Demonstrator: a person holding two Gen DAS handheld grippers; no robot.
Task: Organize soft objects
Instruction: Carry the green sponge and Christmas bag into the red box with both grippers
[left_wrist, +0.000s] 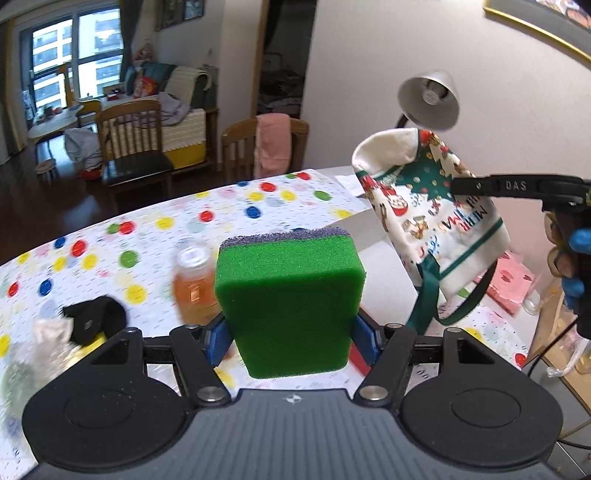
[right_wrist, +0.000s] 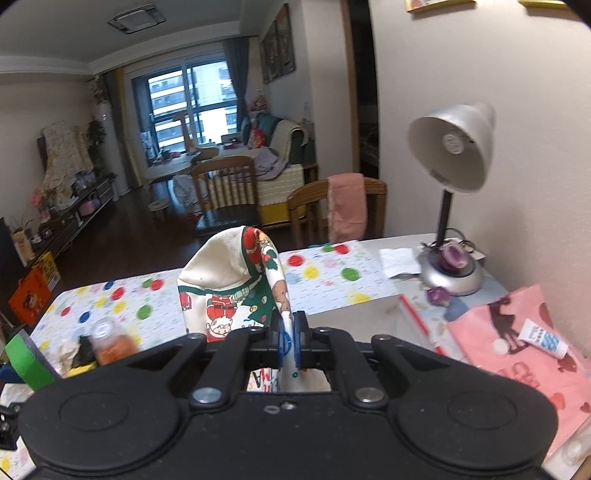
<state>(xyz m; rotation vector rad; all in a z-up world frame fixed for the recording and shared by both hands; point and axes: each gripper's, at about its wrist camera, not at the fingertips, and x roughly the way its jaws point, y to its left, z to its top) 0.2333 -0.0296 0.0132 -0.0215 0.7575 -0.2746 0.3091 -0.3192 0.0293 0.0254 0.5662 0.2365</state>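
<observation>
1. Fingers of the left gripper (left_wrist: 291, 338) are clamped on a green sponge (left_wrist: 290, 299), held above the tabletop (left_wrist: 221, 206); fingers of the right gripper (right_wrist: 291, 341) are pressed together on the rim of a Christmas-print fabric bag (right_wrist: 229, 291), which hangs lifted.
2. Nearby: an orange-filled bottle (left_wrist: 192, 284), a black strap (left_wrist: 94, 317), a desk lamp (right_wrist: 454, 147), a pink paper bag (right_wrist: 517, 332).
3. A polka-dot cloth covers the tabletop; wooden chairs (right_wrist: 225, 192) stand beyond.
4. Both grippers point downward at a slant.
</observation>
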